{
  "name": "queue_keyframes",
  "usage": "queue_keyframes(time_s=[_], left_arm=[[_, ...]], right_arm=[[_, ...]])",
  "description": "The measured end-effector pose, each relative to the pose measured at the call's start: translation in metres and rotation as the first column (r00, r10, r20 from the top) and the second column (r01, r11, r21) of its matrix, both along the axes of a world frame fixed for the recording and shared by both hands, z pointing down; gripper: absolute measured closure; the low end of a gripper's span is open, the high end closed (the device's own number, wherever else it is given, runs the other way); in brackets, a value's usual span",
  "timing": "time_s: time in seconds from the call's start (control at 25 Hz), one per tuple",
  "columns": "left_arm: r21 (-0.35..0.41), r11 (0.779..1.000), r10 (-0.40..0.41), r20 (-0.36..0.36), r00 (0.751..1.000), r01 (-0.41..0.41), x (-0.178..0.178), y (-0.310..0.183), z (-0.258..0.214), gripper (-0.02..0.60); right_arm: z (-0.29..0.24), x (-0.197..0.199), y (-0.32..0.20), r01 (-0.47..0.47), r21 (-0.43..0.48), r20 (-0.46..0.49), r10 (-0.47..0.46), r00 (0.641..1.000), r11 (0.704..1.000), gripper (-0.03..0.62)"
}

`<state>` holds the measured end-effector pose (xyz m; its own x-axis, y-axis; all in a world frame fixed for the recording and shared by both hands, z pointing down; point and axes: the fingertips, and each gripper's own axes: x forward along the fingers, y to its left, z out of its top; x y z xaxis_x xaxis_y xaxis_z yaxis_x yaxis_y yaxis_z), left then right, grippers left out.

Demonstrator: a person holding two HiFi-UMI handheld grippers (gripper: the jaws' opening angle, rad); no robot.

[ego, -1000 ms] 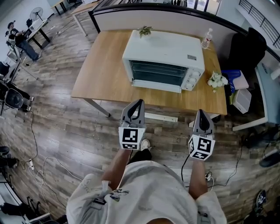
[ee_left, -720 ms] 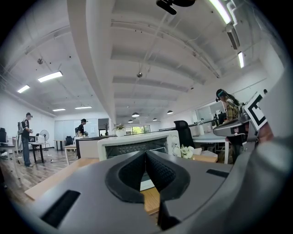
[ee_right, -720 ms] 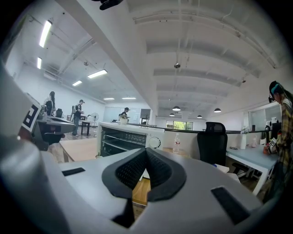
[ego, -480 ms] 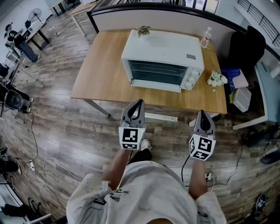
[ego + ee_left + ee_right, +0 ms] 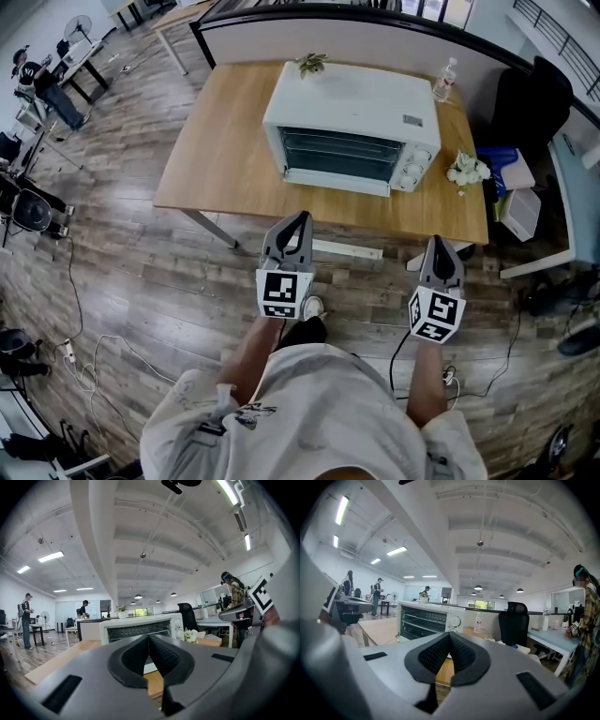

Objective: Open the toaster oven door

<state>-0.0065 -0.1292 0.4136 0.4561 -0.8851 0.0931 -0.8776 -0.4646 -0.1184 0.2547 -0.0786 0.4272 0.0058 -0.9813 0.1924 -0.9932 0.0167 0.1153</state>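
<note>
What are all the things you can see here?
toaster oven: one, white, door shut, middle of table
table: one, light wood, ahead of the person
water bottle: one, clear, table's back right corner
flowers: one bunch, white, right of oven
plant: one, green, at oven's back edge
office chair: one, black, right of table
left gripper: one, grey, shut, empty
right gripper: one, grey, shut, empty

One toaster oven (image 5: 352,117), one bottle (image 5: 443,82), one table (image 5: 228,141)
</note>
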Motion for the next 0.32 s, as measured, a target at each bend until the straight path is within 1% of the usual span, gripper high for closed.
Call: queue_keyframes(time_s=[0.32], left_arm=[[-0.006,1.0,0.004,0.005,1.0,-0.004,-0.0012,0.0031,0.0023,0.566]], right_arm=[[0.0045,-0.0028,0.0049,0.0,-0.01,0.007,0.0,1.0,1.0,0.572]])
